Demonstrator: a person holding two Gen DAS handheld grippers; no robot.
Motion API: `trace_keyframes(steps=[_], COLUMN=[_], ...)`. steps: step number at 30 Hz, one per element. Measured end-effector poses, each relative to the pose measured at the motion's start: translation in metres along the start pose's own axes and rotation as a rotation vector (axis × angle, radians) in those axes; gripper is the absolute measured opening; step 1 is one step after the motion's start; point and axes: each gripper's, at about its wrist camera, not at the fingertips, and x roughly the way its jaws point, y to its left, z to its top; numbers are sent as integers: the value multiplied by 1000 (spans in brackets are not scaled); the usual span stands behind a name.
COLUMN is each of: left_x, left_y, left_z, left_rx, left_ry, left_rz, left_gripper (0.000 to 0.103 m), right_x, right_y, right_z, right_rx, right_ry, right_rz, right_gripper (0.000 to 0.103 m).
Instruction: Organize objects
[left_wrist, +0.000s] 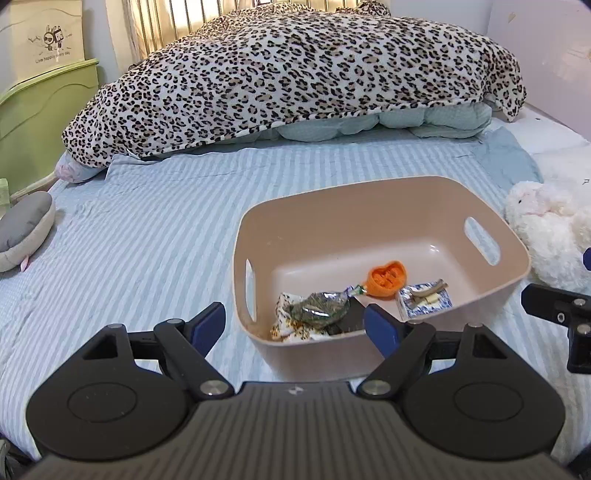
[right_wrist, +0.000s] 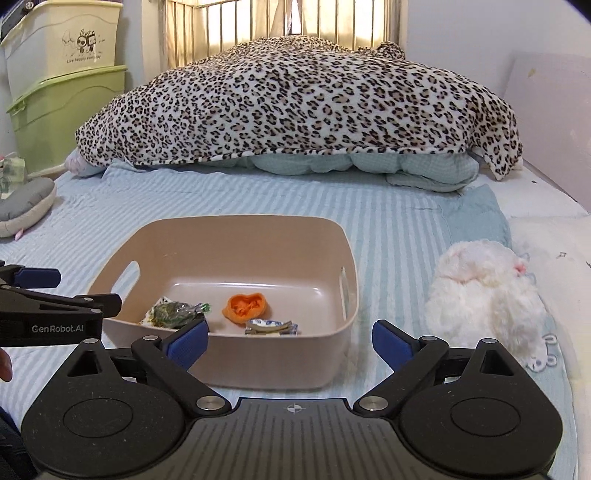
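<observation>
White plush toy (right_wrist: 487, 295) lies on bed, right of bin (right_wrist: 332, 236); right claw (right_wrist: 290, 341) nearer. Both claws spread apart, empty; left claw (left_wrist: 295, 325) at bin.

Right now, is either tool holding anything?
Left tool: open, holding nothing.
Right tool: open, holding nothing.

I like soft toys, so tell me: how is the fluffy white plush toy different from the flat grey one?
The fluffy white plush toy is shaggy and puffy; the flat grey plush cushion toy looks smooth and low. The white one lies on the bed's right side near the beige plastic basket; the grey one lies far left, near the green storage boxes. Both rest on the striped blue bedsheet, outside the basket.
</observation>
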Motion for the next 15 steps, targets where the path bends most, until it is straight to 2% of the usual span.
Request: trace_keyframes(steps=[11, 15], left_x=[-50, -66], left_y=[0, 1], left_z=[-30, -38], left_rx=[1, 5], left_ry=[-58, -73], left_rz=[5, -19], left_gripper=[86, 87], right_x=[-39, -52], right_y=[4, 7], right_z=[-29, -38], right_rx=[21, 41], right_ry=[-39, -47], right_rz=[13, 32], right_gripper=[97, 97])
